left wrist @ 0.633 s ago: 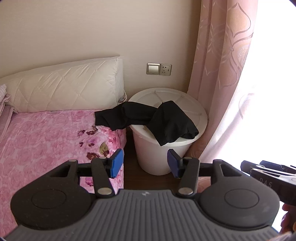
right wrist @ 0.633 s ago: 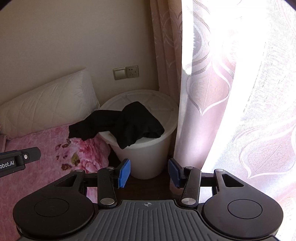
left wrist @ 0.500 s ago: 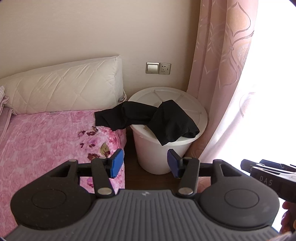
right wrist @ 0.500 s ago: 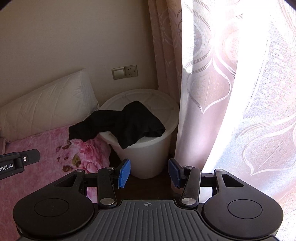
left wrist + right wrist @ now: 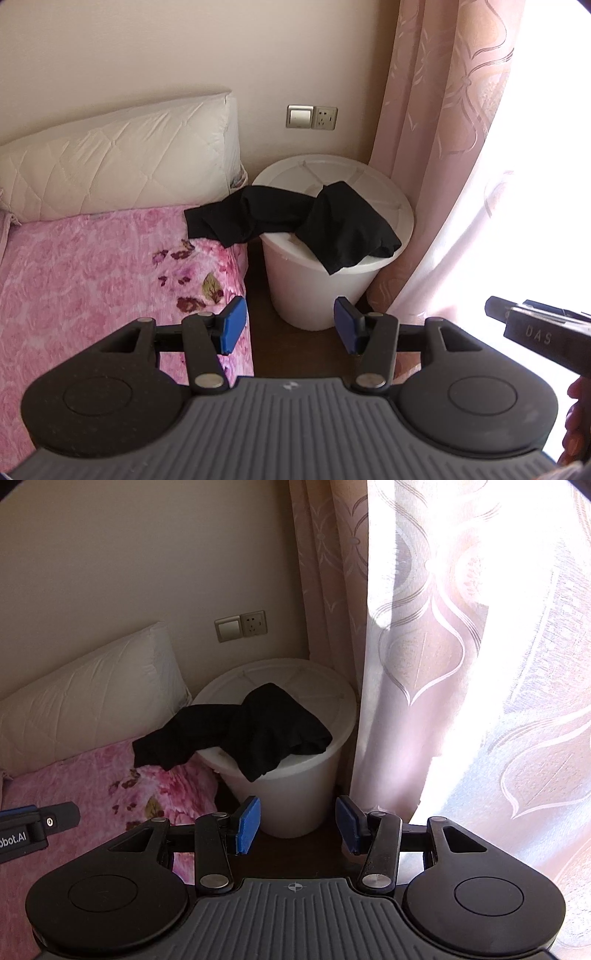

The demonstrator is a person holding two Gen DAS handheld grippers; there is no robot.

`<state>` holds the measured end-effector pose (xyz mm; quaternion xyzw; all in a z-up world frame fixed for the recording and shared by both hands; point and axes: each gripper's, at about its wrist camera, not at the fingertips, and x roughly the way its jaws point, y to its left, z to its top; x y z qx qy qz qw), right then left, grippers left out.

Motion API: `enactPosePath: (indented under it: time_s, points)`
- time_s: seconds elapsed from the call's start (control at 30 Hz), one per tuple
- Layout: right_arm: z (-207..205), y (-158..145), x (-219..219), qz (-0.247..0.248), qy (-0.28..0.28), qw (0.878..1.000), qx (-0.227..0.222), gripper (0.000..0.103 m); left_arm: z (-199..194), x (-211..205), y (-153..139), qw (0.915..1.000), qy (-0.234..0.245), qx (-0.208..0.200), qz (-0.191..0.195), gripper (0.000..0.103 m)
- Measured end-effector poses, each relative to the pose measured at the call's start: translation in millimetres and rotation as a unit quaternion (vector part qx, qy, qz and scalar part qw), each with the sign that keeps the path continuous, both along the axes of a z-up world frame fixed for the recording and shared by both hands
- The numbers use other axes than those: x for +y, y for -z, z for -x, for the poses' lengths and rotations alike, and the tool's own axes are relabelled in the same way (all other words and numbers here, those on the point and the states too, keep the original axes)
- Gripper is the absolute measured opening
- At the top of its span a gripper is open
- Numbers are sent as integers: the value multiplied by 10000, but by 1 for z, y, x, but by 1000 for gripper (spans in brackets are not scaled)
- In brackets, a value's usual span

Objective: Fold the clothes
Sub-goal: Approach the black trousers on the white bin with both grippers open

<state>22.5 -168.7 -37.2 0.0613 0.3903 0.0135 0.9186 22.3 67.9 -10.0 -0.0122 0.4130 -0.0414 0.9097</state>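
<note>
One black garment (image 5: pixel 295 221) stretches sideways from bed (image 5: pixel 92 277) to bucket lid (image 5: pixel 369 181).

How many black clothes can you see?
1. The black garment lies draped across the white bucket's lid, one end reaching onto the pink bed. It is bunched, so more might hide in it.

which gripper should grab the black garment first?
Probably right. The right gripper lines up with the garment bunched on the bucket; the left gripper, also open, sits nearer the bed.
</note>
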Motion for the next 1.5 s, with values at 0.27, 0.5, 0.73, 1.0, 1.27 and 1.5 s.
enactPosePath:
  time_s: [0.27,0.5,0.73,1.0,1.27,1.5]
  points:
    - [-3,9,24,39,-78,10000,24,49,-2,31,10,9998,-88,166,66,48]
    - [-13,14,44,54,-191,9998,49,49,-1,49,9,9997,-196,79,-75,50]
    - [-25,18,53,88,-187,9998,30,49,-9,59,10,9994,-265,-9,-215,52]
    - [-30,22,48,127,-92,9998,75,49,-17,54,15,9997,-178,64,-147,52]
    - [-35,26,47,134,-36,9997,177,49,-21,45,20,9998,-30,73,-162,52]
    - [-37,25,51,80,-57,9998,159,49,-28,44,19,10000,56,41,-36,49]
